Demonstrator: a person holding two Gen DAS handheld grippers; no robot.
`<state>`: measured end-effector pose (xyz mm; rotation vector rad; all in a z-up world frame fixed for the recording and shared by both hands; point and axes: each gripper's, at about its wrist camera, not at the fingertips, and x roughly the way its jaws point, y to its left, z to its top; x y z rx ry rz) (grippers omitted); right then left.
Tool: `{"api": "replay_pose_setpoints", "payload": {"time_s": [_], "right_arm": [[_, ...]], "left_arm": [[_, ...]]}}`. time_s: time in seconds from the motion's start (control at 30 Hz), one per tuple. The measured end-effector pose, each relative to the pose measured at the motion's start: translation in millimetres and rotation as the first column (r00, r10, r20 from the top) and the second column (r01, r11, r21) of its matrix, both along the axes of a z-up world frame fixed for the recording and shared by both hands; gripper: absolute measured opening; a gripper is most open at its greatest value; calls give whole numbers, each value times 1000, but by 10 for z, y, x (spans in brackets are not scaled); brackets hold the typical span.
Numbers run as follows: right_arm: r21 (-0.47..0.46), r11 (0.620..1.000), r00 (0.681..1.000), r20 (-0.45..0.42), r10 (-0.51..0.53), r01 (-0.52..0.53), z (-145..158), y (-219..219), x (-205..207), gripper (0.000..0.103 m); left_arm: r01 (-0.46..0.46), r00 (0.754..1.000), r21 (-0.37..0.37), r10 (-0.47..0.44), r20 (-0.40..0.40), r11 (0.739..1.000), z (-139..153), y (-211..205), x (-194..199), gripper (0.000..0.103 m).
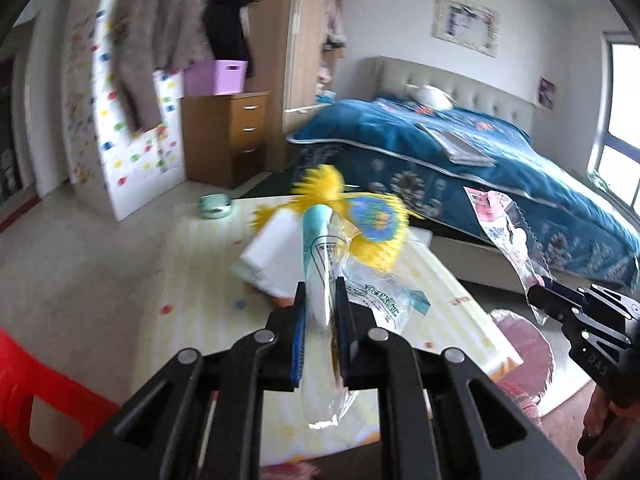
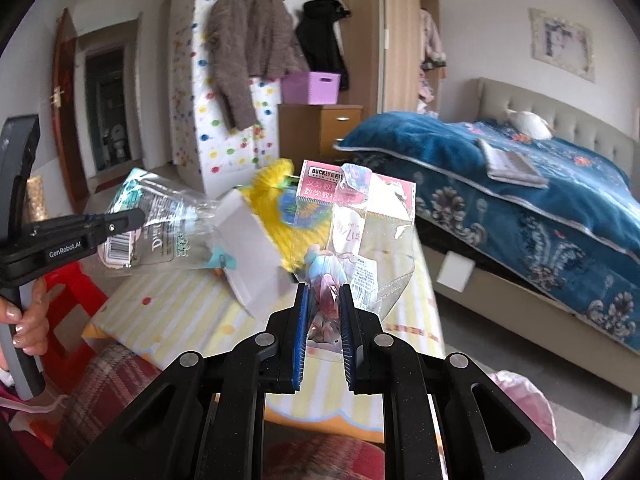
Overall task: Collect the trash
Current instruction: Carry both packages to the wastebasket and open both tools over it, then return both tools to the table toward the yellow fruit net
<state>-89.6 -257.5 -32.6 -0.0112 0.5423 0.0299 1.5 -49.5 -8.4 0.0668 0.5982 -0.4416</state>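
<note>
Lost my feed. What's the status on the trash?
Left hand-held gripper shut on clear wrapper. Right hand-held gripper shut on pink-labelled wrapper. Nothing blocking.

tools: two, a left tool [image 1: 320,300] and a right tool [image 2: 323,300]
clear plastic wrappers: two, a teal-printed wrapper [image 1: 320,264] and a pink-printed wrapper [image 2: 352,232]
desks: one desk [image 2: 168,308]
white boxes: one white box [image 1: 272,256]
yellow fluffy toys: one yellow toy [image 2: 280,200]
red stools: one red stool [image 1: 24,392]
lilac baskets: one lilac basket [image 2: 310,88]
beds: one bed [image 2: 520,200]
</note>
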Motion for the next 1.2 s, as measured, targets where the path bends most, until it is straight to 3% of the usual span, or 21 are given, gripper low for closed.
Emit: {"api": "replay_pose_setpoints", "payload": {"time_s": [0.17, 0.37, 0.53, 0.7, 0.83, 1.07, 1.17, 1.2], "right_arm": [[0, 995, 995, -17, -97, 97, -40, -282, -113, 16], [-8, 966, 965, -61, -257, 257, -204, -781, -327, 16], [5, 918, 911, -123, -393, 396, -440, -1250, -547, 16], [50, 862, 851, -197, -487, 504, -718, -1704, -687, 16], [65, 836, 819, -253, -515, 545, -931, -1952, -715, 17], [118, 812, 797, -316, -515, 572, -1248, -2314, -679, 22], [146, 805, 792, -347, -502, 574, -1341, -2419, -652, 28], [149, 804, 791, -351, -502, 576, -1362, -2444, -656, 36]], "left_arm": [[119, 993, 29, -119, -12, 992, -93, -656, 99, 11], [263, 964, 16, -263, -26, 965, -229, -1455, 45, 12], [371, 929, 39, -370, -26, 928, -379, -2129, -114, 13], [423, 906, 92, -419, -54, 902, -565, -2648, -246, 14], [458, 888, 115, -449, -94, 882, -731, -2998, -258, 18], [513, 854, 122, -490, -177, 850, -961, -3440, -199, 21], [532, 843, 155, -504, -188, 832, -1032, -3602, -217, 39], [540, 837, 154, -509, -200, 827, -1054, -3639, -219, 40]]}}
